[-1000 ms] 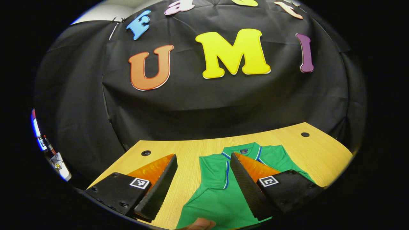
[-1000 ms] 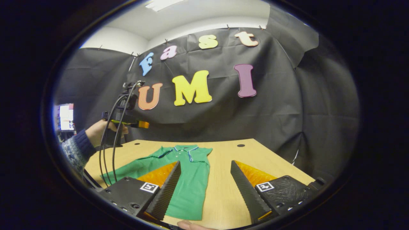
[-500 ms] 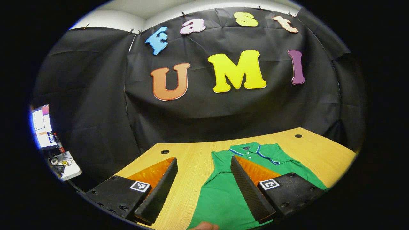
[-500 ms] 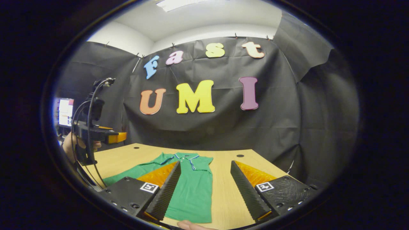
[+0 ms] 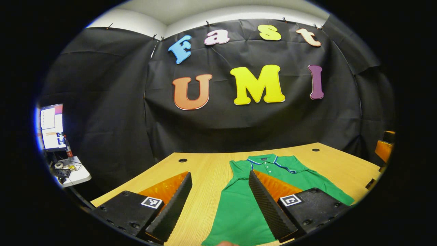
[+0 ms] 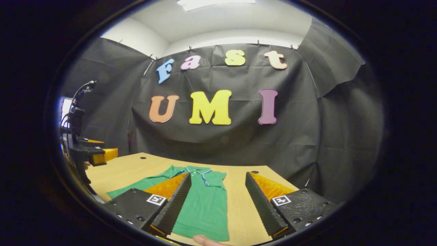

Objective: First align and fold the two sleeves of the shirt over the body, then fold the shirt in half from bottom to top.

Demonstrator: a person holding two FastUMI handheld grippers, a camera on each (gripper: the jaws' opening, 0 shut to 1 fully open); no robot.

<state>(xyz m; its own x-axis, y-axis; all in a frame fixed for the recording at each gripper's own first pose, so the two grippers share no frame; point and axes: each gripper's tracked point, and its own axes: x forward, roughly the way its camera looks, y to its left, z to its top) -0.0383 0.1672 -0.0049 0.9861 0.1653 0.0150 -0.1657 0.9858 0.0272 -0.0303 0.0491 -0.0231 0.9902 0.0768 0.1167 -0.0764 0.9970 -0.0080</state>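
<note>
- Left gripper view: the left gripper (image 5: 220, 205) is held released, jaws wide apart, above the wooden table (image 5: 205, 167). The green shirt (image 5: 245, 208) is laid flat at 5 o'clock, collar at 12.
- Right gripper view: the right gripper (image 6: 216, 205) is likewise spread, nothing grasped. The shirt (image 6: 205, 205) is seen at 6 o'clock; the left gripper (image 6: 92, 153) is held at 9 o'clock.

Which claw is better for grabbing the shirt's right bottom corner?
The right claw, probably: that corner of the shirt lies between its open fingers; the left claw hovers beyond the opposite side.
</note>
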